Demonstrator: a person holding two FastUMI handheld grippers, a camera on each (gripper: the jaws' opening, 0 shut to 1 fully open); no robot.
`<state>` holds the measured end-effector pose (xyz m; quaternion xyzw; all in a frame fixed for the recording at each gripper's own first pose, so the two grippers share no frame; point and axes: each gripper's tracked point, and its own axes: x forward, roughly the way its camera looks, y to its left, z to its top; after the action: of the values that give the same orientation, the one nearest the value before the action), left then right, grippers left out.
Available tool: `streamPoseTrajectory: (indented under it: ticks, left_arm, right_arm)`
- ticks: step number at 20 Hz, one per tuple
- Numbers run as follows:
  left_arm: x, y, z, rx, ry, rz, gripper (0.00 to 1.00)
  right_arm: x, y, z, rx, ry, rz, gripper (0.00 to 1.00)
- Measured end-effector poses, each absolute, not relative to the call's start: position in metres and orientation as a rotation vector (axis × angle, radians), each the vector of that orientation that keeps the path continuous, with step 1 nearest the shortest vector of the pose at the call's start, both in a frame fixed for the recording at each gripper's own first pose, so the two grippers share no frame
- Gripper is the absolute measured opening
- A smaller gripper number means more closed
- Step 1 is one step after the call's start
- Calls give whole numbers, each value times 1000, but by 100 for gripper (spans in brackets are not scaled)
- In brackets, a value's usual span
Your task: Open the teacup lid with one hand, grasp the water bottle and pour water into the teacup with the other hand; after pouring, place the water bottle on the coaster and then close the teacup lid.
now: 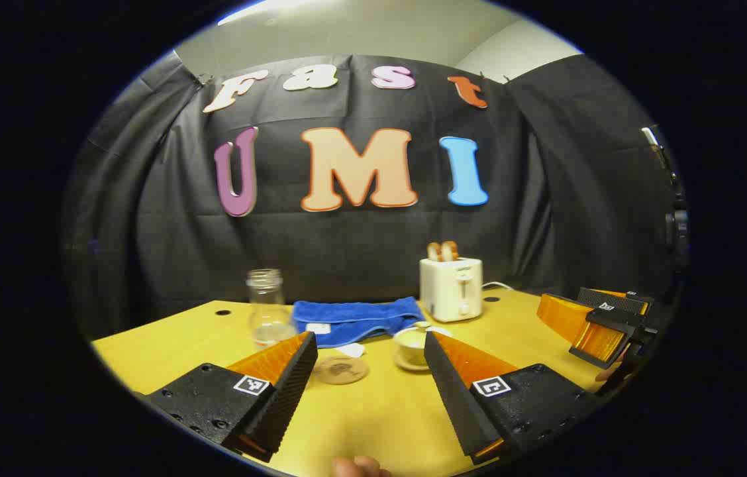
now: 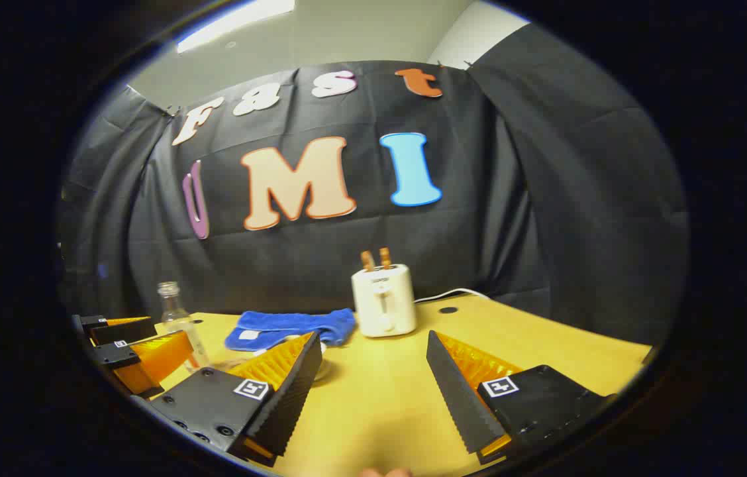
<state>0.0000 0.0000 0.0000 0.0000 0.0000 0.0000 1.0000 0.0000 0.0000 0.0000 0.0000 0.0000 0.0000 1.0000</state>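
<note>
A clear water bottle (image 1: 266, 307) without a cap stands on the yellow table (image 1: 373, 411), left of centre in the left gripper view. A round brown coaster (image 1: 342, 369) lies in front of it. The white lidded teacup (image 1: 413, 341) sits on its saucer, just beyond my left gripper's right finger. My left gripper (image 1: 369, 343) is open above the table, short of coaster and cup, holding nothing. My right gripper (image 2: 373, 346) is open too, over bare table. In the right gripper view the bottle (image 2: 178, 322) stands at far left; the teacup (image 2: 322, 358) is mostly hidden behind its left finger.
A blue towel (image 1: 357, 318) lies behind the coaster and cup. A white toaster (image 1: 451, 287) with two slices of bread stands at the back, its cord trailing right. The other gripper (image 1: 595, 324) hovers at the right table edge. Black cloth walls enclose the table.
</note>
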Motion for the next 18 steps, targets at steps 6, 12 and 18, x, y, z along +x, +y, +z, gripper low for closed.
streamPoseTrajectory:
  ticks: [6,12,18]
  left_arm:
    - [-14,50,-32,-32,50,64,95]
    - [-17,57,-39,-28,54,92,95]
    - [-16,61,-32,-27,12,121,95]
  right_arm:
    - [-6,60,-36,-89,41,53,98]
    - [-12,72,-37,-104,38,98,100]
    - [-14,75,-36,-105,38,112,96]
